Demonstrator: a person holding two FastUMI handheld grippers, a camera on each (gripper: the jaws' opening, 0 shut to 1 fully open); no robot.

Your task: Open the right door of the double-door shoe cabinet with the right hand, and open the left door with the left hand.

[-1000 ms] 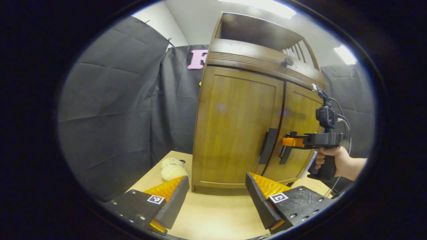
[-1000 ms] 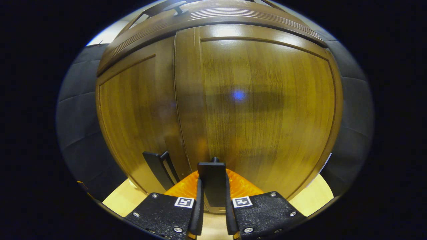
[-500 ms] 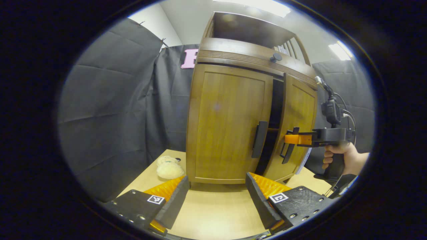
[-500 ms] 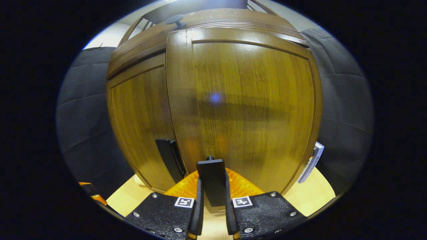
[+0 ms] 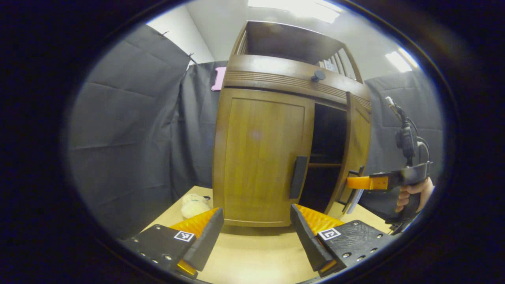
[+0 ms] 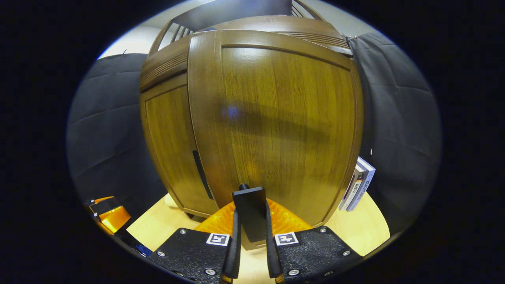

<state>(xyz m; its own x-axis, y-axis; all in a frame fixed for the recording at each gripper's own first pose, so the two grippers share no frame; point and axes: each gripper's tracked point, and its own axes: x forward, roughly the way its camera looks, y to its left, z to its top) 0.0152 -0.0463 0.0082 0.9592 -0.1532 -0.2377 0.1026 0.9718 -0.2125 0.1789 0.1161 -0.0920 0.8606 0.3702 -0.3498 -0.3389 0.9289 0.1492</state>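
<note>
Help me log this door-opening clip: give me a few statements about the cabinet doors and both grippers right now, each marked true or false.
1. The right door of the shoe cabinet is swung partly open, showing a dark interior. True.
2. The left door is also open. False: it sits shut, its black handle untouched.
3. The right gripper is shut on the right door's handle. True.
4. The left gripper grips the left door's handle. False: its fingers stand wide apart, short of the cabinet.
5. Books stand beside the cabinet's right side. True.
6. A plush toy sits on top of the cabinet. False: it lies on the tabletop by the cabinet's left corner.
</note>
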